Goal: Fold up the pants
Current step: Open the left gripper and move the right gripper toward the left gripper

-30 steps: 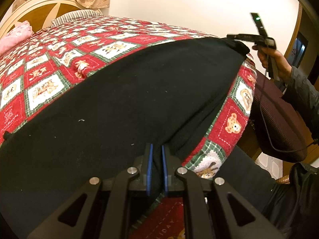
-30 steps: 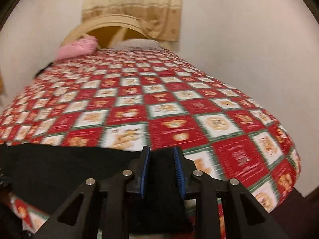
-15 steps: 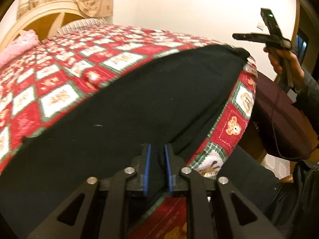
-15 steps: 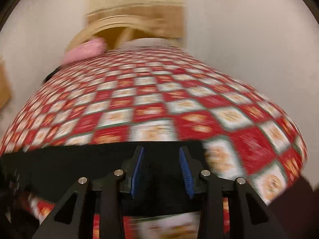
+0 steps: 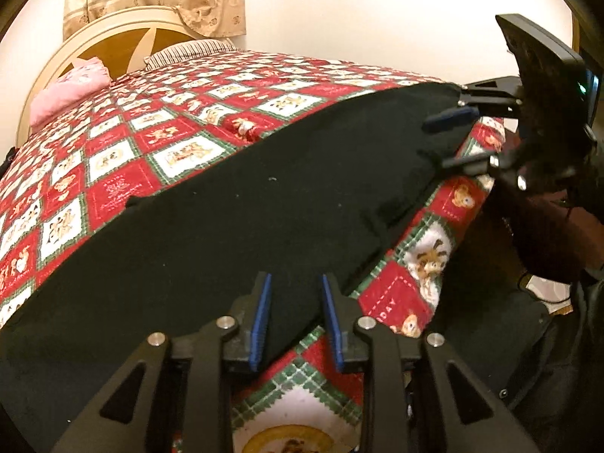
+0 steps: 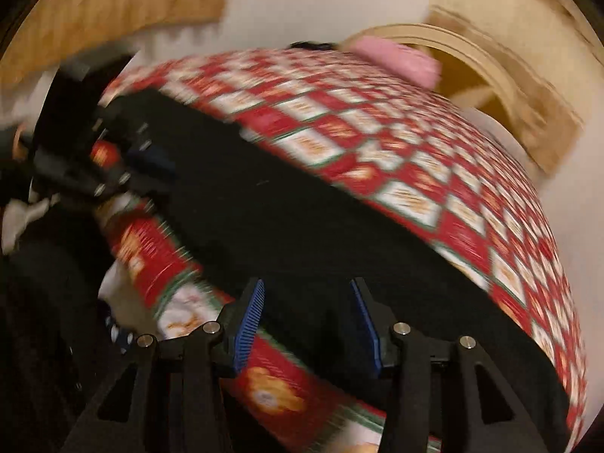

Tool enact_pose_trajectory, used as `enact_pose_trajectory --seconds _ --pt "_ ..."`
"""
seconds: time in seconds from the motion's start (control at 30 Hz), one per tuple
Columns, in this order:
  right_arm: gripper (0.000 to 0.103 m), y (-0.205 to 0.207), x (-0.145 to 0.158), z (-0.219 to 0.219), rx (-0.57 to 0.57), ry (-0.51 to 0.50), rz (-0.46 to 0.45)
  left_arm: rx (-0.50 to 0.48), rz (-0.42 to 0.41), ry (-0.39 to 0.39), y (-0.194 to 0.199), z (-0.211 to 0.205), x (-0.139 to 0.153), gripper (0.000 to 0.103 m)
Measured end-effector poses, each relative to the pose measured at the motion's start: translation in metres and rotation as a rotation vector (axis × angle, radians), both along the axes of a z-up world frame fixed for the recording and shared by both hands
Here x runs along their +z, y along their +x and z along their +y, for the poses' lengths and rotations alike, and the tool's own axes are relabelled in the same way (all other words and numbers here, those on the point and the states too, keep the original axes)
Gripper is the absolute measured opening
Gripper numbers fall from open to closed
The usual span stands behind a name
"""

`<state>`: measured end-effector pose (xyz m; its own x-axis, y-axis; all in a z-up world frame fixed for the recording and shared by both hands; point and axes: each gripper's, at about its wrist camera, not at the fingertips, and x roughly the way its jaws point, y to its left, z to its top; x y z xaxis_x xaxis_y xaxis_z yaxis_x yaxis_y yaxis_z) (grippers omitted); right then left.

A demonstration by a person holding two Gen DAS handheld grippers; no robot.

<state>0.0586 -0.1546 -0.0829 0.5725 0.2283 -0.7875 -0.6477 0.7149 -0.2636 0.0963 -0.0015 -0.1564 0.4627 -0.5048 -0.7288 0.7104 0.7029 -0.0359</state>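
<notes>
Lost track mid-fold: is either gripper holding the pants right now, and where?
Nothing is held. The left gripper and right gripper both stand open over the near edge of the black pants.

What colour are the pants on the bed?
Plain black pants; clearest in the left wrist view.
</notes>
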Motion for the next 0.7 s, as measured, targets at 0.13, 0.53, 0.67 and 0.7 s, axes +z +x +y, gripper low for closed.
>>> enact_pose_trajectory --seconds 0.13,0.53,0.67,0.7 --pt "0.048 0.000 -0.012 0.017 0.034 -0.021 0.023 0.005 0.014 -0.020 0.008 0.003 -0.004 0.031" --pt "0.048 0.010 -0.040 0.040 0.053 -0.095 0.042 0.008 0.096 -0.125 0.018 0.021 -0.010 0.031" --pt "0.012 0.011 -0.033 0.038 0.026 -0.077 0.037 0.002 0.124 -0.165 0.022 0.028 -0.012 0.031" --pt "0.007 0.011 -0.027 0.036 0.025 -0.044 0.052 0.001 0.126 -0.166 0.022 0.029 -0.012 0.031"
